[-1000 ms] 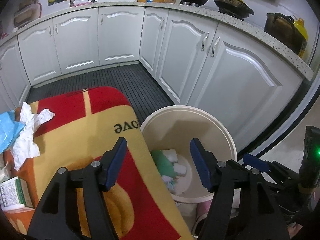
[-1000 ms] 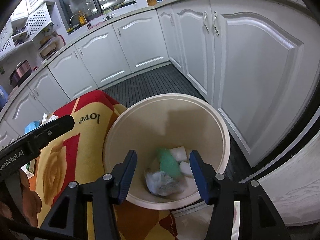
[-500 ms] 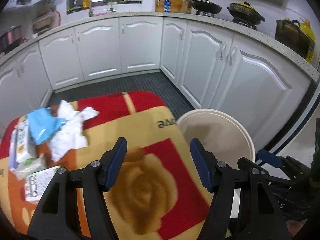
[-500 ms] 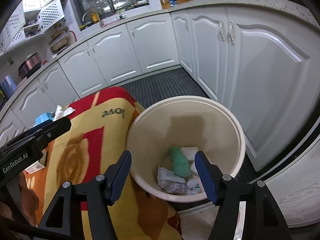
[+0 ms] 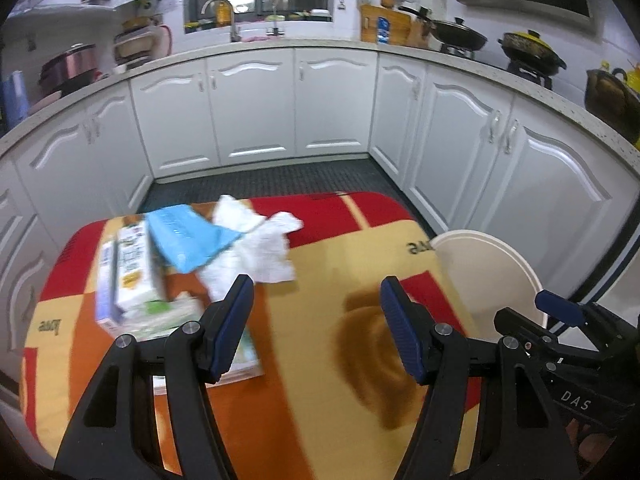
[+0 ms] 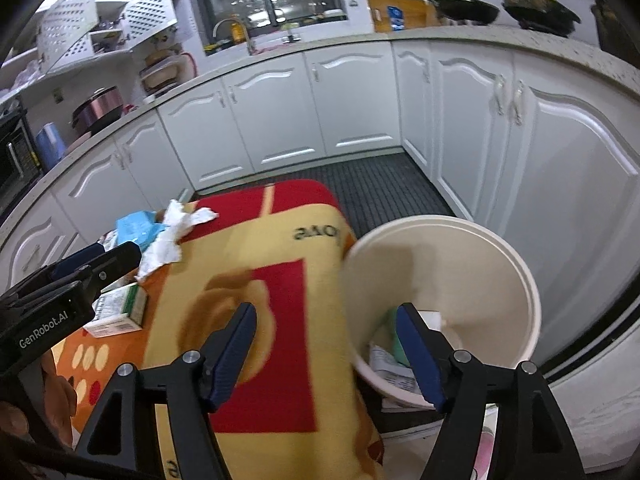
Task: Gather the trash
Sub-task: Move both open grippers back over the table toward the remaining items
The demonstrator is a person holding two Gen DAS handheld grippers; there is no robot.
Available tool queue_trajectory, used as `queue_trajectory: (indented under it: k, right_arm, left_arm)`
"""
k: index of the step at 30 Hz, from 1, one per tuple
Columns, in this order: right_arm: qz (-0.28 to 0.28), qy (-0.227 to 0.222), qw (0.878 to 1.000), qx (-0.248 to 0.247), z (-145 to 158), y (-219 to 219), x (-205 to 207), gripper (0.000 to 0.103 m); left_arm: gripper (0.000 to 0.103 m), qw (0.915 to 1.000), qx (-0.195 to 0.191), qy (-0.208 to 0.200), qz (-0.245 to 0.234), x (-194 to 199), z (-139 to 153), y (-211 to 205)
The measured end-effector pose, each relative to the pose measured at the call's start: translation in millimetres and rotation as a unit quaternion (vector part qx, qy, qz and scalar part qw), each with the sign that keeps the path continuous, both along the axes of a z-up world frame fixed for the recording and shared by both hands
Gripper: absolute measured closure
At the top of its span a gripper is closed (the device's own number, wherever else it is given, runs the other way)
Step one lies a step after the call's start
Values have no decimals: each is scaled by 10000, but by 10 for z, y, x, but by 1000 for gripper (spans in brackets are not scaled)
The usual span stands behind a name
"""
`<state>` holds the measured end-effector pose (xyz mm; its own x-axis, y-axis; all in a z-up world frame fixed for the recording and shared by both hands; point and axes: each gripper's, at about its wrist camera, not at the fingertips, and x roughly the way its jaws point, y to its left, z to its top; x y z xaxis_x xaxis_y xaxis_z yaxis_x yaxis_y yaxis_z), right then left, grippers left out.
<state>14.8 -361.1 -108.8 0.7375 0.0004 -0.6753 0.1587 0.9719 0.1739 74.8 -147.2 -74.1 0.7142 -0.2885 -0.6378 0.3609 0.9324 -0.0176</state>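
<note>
Left wrist: left gripper (image 5: 316, 320) angled down over blanket (image 5: 320, 360), fingers apart, empty; right gripper (image 6: 326, 352) fingers opening, empty.

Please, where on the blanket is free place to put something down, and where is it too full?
Free: the blanket from the crumpled tissue across to the bin, including the near edge. Crowded: its far left corner, where the tissue, blue packet and cartons lie touching.

cream bin (image 6: 500, 240), red-yellow rose cloth (image 5: 320, 280), blue packet (image 5: 184, 240)
</note>
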Motion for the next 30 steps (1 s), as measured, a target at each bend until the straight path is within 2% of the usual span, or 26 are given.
queue_trajectory:
  k: [4, 12, 15, 20, 25, 30]
  right_arm:
    - [230, 5, 9997, -46, 23, 215, 65, 29]
    - [629, 85, 9980, -76, 16, 555, 229, 29]
    - [737, 110, 9972, -55, 5, 664, 283, 29]
    - [900, 161, 9957, -145, -7, 802, 372, 29]
    - [999, 223, 9945, -209, -28, 895, 453, 29]
    - [1047, 287, 9939, -204, -67, 932, 538, 29]
  left_arm:
    - [38, 9998, 46, -55, 171, 5, 25, 274]
    - [38, 9966, 75, 165, 802, 234, -20, 976]
    - [38, 9918, 173, 350, 1220, 440, -101, 1244]
    - [39, 9805, 38, 842, 1777, 899, -321, 1615]
    - [39, 9757, 412, 1064, 1873, 1152, -545, 1700]
    - [38, 9716, 640, 1036, 2029, 1128, -594, 1969]
